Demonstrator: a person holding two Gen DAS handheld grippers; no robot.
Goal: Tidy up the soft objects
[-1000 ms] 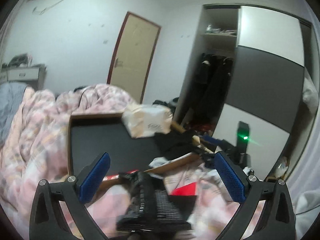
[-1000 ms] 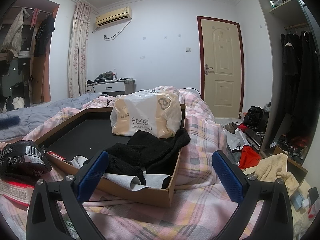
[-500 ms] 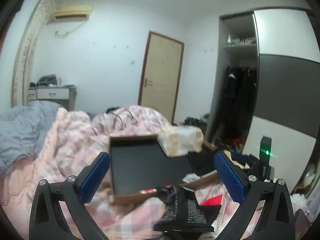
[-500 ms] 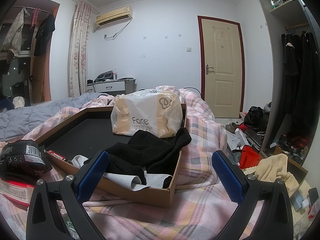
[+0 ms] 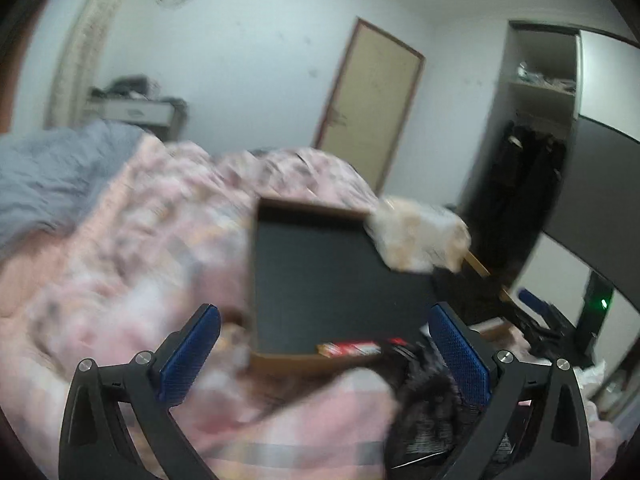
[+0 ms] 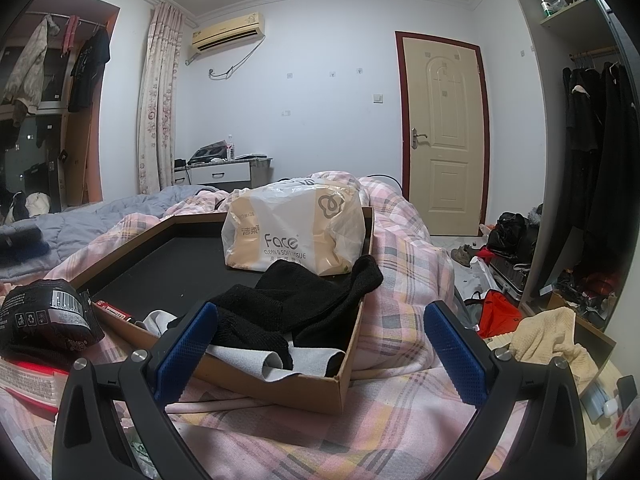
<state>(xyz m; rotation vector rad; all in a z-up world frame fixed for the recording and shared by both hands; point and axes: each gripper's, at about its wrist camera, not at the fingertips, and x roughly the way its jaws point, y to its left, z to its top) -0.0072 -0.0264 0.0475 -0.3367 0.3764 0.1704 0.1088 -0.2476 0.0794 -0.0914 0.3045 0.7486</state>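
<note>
Right view sharp, black socks (image 6: 304, 300) in tray (image 6: 340, 384), left view blurred

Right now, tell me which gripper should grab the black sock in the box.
Right. The right gripper is open with the black sock directly ahead between its fingers; the left gripper has a blurred view over the box.

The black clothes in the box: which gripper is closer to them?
Right. The right gripper hovers open just before the black clothes; the left gripper faces the box's opposite side, farther away.

tissue pack (image 6: 294, 232) – "Face", "CLEAN & SOFT TISSUE", other print illegible
</note>
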